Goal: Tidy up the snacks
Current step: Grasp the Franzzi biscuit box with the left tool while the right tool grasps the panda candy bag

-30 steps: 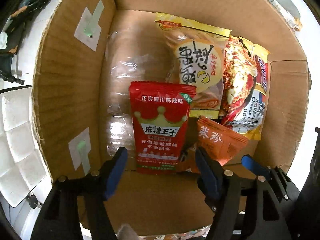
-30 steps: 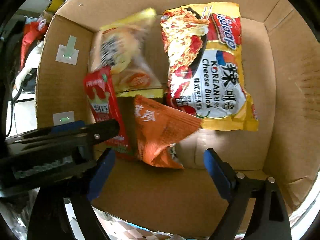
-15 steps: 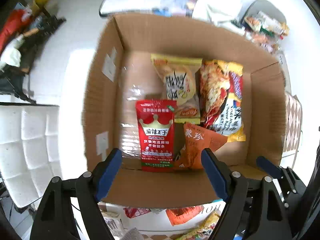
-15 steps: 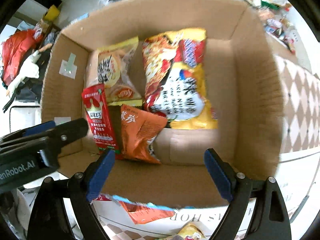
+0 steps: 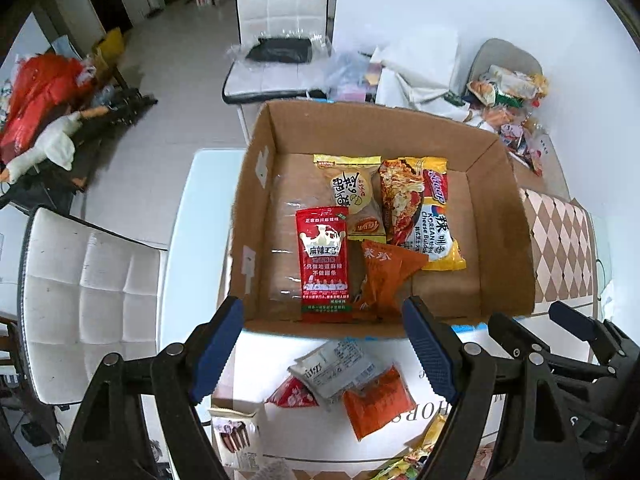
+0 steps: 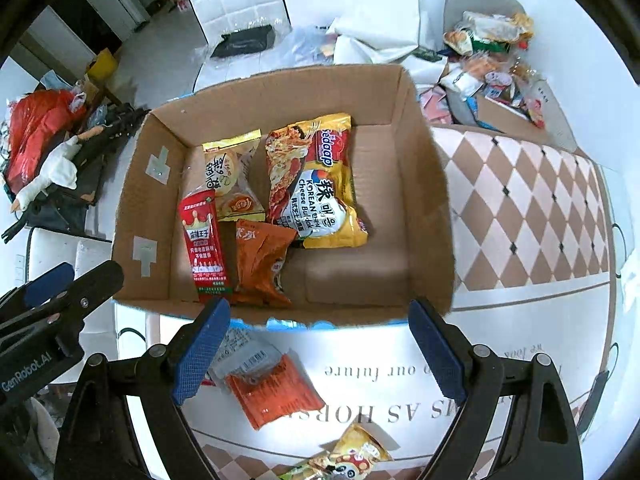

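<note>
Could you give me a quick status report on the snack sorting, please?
Left gripper and right gripper open, empty. Four packets in cardboard box. Orange packet waits on table. Nothing obstructing.

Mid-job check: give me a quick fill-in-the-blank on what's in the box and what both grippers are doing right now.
1. The cardboard box holds ____ snack packets.
2. The red sachet lies directly left of the ____ packet.
3. Both the left gripper and the right gripper are ____ and hold nothing.
4. The Korean cheese noodle pack lies ____ the box.

Missing words: four; orange; open; inside
</note>
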Motion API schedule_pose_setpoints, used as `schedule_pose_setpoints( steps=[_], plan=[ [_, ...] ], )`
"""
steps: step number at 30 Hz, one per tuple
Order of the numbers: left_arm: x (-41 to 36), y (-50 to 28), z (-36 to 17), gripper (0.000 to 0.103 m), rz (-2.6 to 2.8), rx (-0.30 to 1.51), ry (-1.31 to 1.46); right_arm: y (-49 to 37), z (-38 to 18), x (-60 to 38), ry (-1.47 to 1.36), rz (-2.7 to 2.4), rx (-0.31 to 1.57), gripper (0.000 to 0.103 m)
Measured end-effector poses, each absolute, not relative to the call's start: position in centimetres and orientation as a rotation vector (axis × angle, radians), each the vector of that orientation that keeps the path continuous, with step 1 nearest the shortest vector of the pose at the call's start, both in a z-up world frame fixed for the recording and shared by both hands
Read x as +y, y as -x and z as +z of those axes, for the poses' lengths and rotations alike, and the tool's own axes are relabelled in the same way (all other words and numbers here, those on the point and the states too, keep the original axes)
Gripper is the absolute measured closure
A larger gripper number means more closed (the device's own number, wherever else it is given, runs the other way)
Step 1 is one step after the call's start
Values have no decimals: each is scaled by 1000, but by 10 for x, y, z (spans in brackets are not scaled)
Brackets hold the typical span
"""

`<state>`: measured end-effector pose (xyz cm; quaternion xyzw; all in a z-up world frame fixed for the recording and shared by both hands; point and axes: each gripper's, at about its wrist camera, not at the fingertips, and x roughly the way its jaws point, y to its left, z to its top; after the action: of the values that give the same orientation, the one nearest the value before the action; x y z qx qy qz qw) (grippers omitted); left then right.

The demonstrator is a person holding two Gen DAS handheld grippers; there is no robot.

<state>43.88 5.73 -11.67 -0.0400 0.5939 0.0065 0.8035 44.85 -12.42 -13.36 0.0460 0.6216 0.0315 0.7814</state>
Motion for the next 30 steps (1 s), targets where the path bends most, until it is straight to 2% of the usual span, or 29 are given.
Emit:
schedule_pose_setpoints(
  steps=[11,16,19,24,30],
  plan=[
    [51,-386,-89,23,19,1196,72,-389,-84,-129,-114,91,1265,10],
    [56,-353,-95,23,42,1220,78,-351,-86,-134,-169,105,1309,10],
    [63,-330,-112,23,66,1275,98,-324,-112,-140,-241,108,1410,10],
    [78,-297,-167,23,120,1425,158,-284,-193,-168,-420,31,1625,10],
    [113,-264,-228,23,225,1564,256,-260,-268,-200,-535,-113,1749,10]
  ],
)
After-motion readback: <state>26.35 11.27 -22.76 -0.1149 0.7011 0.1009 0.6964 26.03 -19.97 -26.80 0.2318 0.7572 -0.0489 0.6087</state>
